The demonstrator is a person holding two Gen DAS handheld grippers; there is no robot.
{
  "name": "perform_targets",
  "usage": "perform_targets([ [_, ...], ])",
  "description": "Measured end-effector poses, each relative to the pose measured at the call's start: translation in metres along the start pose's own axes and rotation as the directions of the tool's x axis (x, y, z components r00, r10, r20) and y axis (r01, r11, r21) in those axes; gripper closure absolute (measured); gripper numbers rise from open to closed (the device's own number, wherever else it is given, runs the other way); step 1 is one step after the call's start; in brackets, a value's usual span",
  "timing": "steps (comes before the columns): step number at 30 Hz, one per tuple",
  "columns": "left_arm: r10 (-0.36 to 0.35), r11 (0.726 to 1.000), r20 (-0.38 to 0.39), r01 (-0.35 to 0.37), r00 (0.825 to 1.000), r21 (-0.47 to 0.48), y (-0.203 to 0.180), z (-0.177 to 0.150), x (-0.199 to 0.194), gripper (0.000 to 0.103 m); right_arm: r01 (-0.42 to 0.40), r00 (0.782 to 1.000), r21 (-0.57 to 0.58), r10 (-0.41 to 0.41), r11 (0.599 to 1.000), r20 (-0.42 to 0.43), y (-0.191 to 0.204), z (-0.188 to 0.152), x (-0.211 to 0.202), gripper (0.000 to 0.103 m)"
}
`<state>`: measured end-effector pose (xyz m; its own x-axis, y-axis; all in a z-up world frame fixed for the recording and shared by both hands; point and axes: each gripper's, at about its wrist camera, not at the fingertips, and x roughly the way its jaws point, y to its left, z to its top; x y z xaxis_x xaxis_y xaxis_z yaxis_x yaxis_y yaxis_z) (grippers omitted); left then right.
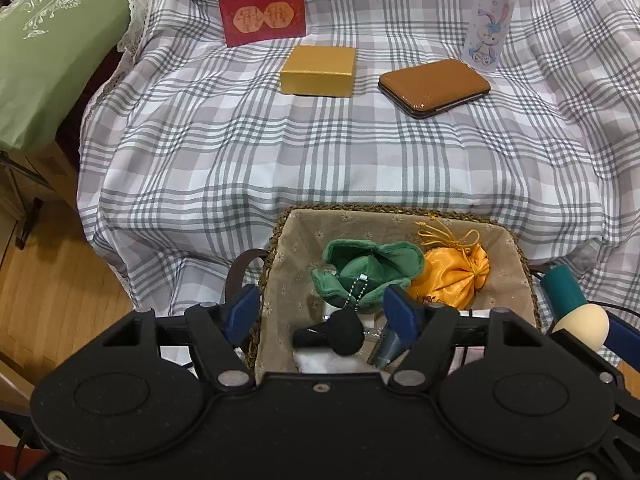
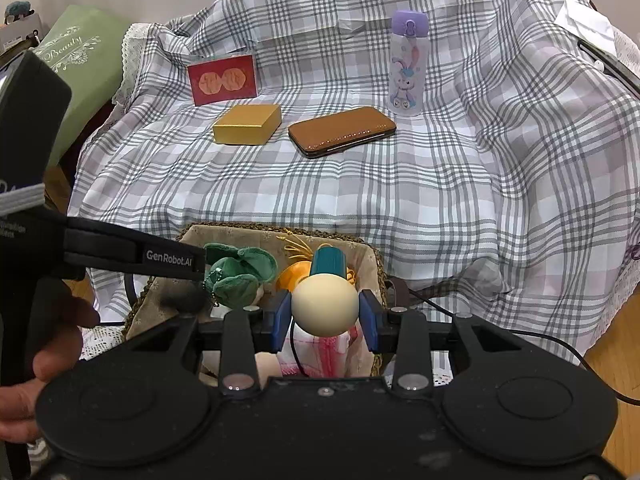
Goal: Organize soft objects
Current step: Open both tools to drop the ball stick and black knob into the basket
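Observation:
A woven basket (image 1: 280,240) with a beige cloth lining stands in front of the checked bed. In it lie a green plush toy (image 1: 368,268), an orange satin pouch (image 1: 452,276) and a black foam-tipped piece (image 1: 340,334). My left gripper (image 1: 322,312) is open and empty over the basket's near left side. My right gripper (image 2: 325,316) is shut on a cream ball with a teal handle (image 2: 324,308), held above the basket (image 2: 372,256). The same ball (image 1: 580,320) shows at the right of the left wrist view. The plush (image 2: 240,276) and pouch (image 2: 290,276) show behind it.
On the checked bedspread (image 1: 320,152) lie a red card (image 1: 262,14), a gold box (image 1: 318,70), a brown wallet case (image 1: 434,86) and a purple cartoon bottle (image 1: 490,16). A green pillow (image 1: 44,40) lies left. Wooden floor (image 1: 52,280) is lower left.

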<state>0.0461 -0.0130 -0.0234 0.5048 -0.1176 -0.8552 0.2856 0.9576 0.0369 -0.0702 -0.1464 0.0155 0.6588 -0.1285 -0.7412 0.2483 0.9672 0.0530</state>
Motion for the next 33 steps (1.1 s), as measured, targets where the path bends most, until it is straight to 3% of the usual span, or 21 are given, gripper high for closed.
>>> perform_targets([
  [7, 0.026, 1.000, 0.007, -0.026, 1.000, -0.002, 0.004, -0.002, -0.001, 0.038, -0.007, 1.000, -0.012, 0.007, 1.000, 0.002, 0.003, 0.001, 0.000, 0.068],
  [15, 0.108, 0.994, 0.004, -0.108, 0.994, -0.029, 0.019, -0.015, -0.001, 0.038, -0.041, 0.998, -0.082, 0.044, 0.996, 0.037, 0.019, 0.014, 0.009, 0.067],
  [18, 0.104, 0.993, -0.013, -0.104, 0.995, -0.056, 0.027, -0.020, 0.001, 0.038, -0.069, 0.996, -0.101, 0.074, 0.993, 0.054, 0.025, 0.019, 0.012, 0.066],
  [24, 0.086, 0.993, -0.024, -0.088, 0.996, -0.083, 0.032, -0.025, -0.001, 0.038, -0.046, 0.994, -0.137, 0.059, 0.989, 0.092, 0.035, 0.020, 0.007, 0.060],
  [33, 0.056, 0.997, 0.002, -0.056, 0.998, -0.055, 0.022, -0.029, -0.014, 0.037, -0.005, 1.000, -0.077, 0.007, 0.997, 0.023, 0.017, 0.010, 0.007, 0.057],
])
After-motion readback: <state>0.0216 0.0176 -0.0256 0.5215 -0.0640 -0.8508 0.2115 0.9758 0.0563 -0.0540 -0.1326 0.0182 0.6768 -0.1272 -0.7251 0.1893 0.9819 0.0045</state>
